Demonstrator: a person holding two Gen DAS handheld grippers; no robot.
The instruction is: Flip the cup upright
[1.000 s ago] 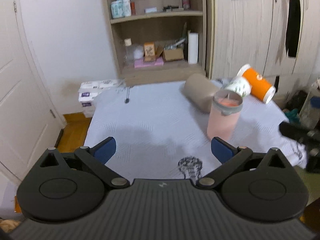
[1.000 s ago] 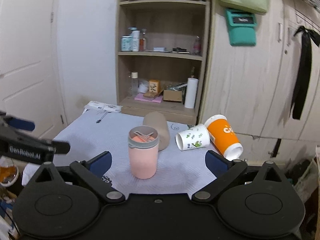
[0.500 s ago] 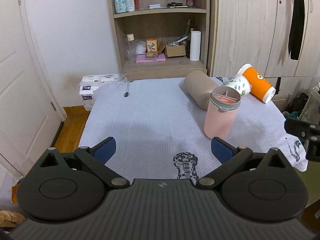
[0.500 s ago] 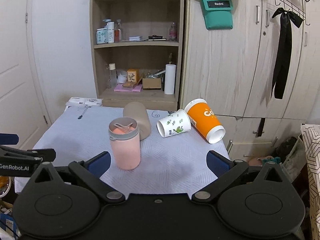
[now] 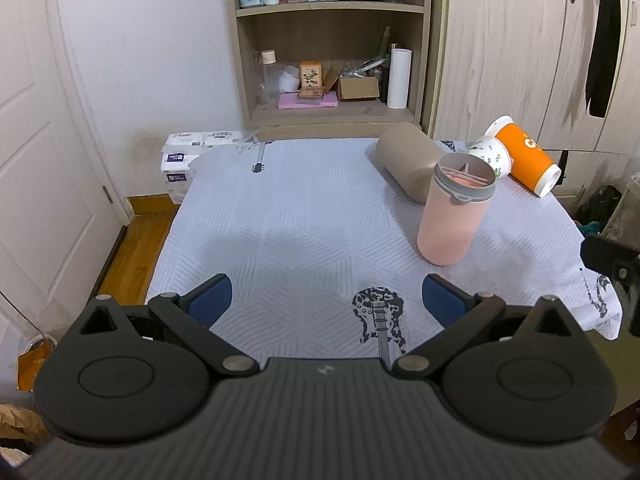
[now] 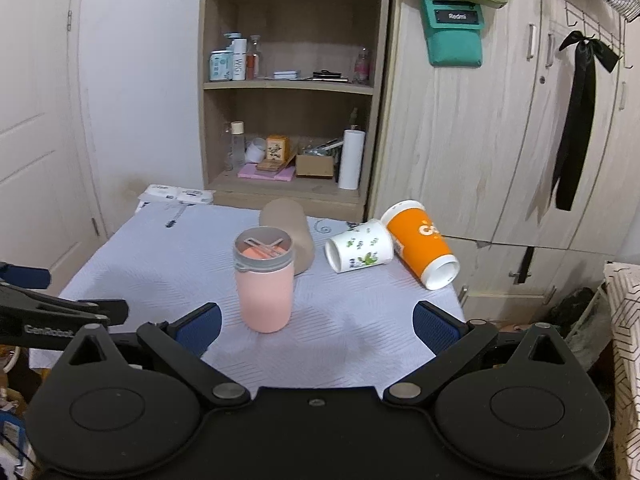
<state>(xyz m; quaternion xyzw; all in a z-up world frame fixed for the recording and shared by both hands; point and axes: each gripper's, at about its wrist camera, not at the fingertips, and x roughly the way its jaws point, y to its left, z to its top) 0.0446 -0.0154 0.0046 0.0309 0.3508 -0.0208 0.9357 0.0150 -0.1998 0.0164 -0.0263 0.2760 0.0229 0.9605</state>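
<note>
Bedroom corner w/ white door, wooden shelf unit (image 6: pixel 294 120) and wardrobe (image 6: pixel 500 140) behind a table under a pale grey cloth (image 5: pixel 304 216) printed w/ guitars.

Pink cup (image 6: pixel 265 282) stands upright, centre-right of cloth, grey rim on top, mouth open, a cross-shaped insert visible inside. Matte pink body, slightly tapered.

Just behind it, a tan cup (image 6: pixel 290 232) on its side, base toward the shelf, mouth hidden by the pink one. To the right, a white leaf-print cup (image 6: pixel 360 246) on its side, mouth facing camera; touching it, an orange cup (image 6: pixel 420 242) also on its side, near the table's far right edge.

Left gripper (image 5: pixel 326 300) over the near edge of cloth, jaws spread wide, nothing between blue pads. Right gripper (image 6: pixel 316 326) likewise wide apart, empty, pink cup just ahead of its left pad. Neither touches a cup.
</note>
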